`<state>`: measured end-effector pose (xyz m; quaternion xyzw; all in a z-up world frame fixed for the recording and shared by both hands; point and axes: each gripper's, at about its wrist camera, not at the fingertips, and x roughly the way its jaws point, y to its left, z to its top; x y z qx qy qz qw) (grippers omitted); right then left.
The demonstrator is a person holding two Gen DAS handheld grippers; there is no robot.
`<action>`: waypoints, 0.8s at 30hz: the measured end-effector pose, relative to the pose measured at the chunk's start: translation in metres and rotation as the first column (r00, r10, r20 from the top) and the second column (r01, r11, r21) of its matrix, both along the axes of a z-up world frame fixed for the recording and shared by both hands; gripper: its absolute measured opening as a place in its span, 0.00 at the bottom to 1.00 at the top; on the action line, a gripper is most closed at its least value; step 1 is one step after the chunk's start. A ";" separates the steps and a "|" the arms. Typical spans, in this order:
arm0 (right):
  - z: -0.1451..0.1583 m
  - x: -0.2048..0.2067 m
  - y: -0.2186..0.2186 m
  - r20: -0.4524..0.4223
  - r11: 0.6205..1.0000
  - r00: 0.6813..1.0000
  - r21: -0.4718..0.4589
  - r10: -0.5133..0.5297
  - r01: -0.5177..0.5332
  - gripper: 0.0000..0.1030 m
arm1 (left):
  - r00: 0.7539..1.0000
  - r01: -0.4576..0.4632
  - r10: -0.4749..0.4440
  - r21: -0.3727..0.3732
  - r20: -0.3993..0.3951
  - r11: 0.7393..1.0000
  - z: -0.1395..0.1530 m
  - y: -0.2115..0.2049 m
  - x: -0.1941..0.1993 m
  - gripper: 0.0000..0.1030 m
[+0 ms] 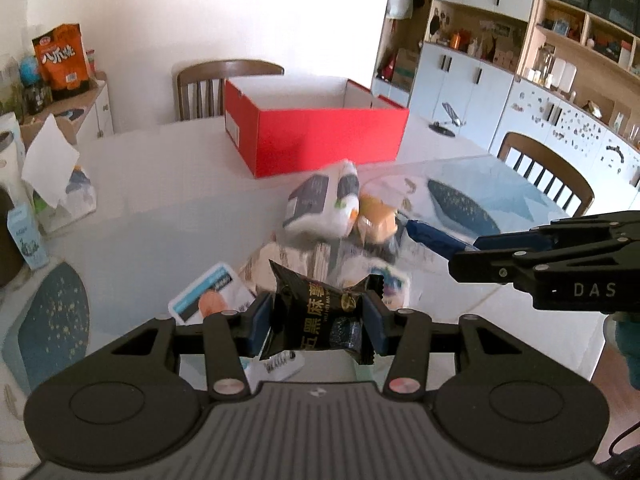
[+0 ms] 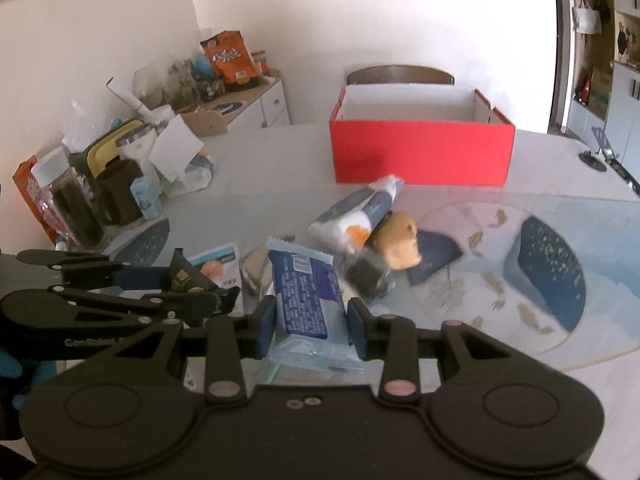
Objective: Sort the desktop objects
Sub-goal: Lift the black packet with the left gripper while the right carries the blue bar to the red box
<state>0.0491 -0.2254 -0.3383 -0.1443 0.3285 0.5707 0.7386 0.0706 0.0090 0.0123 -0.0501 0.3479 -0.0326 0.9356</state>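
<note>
My left gripper (image 1: 318, 322) is shut on a black snack packet (image 1: 320, 316) with gold lettering, held above the table. My right gripper (image 2: 310, 314) is shut on a blue-and-white snack packet (image 2: 306, 304), also lifted. In the left wrist view the right gripper (image 1: 464, 258) reaches in from the right; in the right wrist view the left gripper (image 2: 224, 296) with its black packet (image 2: 184, 278) shows at the left. An open red box (image 1: 320, 140) (image 2: 420, 152) stands at the far side. Between lie a white tissue pack (image 1: 320, 204) (image 2: 356, 216), an orange bun packet (image 1: 376, 220) (image 2: 400, 244) and other wrappers.
A white-blue flat packet (image 1: 208, 296) (image 2: 218, 266) lies at the near left. Jars, a dark mug and tissue paper (image 2: 100, 192) crowd the table's left edge. Chairs (image 1: 224, 88) (image 1: 548, 172) stand behind and to the right. A phone stand (image 2: 600, 152) sits at the far right.
</note>
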 end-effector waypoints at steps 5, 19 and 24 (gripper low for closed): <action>0.012 0.013 0.003 0.038 1.000 0.999 0.017 0.007 -0.007 0.37 | 0.999 -0.017 0.017 -0.001 0.028 1.000 0.011 -0.001 0.008 0.46; 0.039 0.067 0.019 0.106 0.998 0.994 0.056 0.020 -0.026 0.37 | 0.995 -0.063 0.064 -0.014 0.077 0.998 0.036 -0.009 0.046 0.46; 0.046 0.087 0.027 0.106 0.997 0.994 0.060 0.041 -0.047 0.37 | 0.991 -0.097 0.097 -0.008 0.092 0.995 0.045 -0.013 0.065 0.46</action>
